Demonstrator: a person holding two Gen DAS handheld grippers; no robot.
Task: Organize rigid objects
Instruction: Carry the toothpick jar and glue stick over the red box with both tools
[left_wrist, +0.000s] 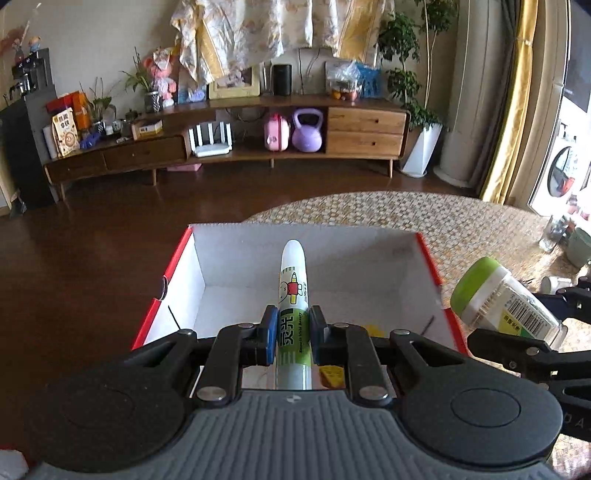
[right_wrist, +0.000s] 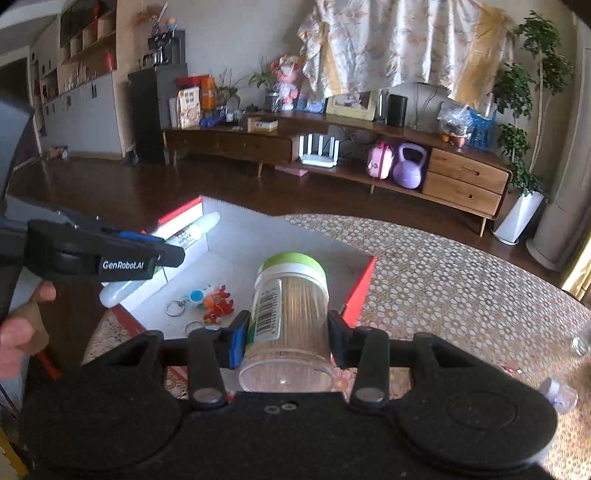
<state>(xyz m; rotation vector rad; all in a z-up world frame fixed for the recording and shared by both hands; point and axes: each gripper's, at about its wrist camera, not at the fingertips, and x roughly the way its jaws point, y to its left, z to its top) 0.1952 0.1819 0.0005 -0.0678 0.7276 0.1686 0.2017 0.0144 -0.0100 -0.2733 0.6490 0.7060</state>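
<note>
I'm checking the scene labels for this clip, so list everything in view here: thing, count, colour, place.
Tube: one, white and green, between the left fingers, over the box.
Toothpick jar: one, clear with green lid, between the right fingers.
Box: one, red outside, white inside, on the table.
Key rings and small toys: a few, mixed colours, inside the box.
Table: one, patterned beige.
Sideboard: one, wooden, far wall.
Kettlebell: one, purple, in the sideboard.
Left gripper: shut on the tube.
Right gripper: shut on the jar.
Hand: one, left edge of the right wrist view.
</note>
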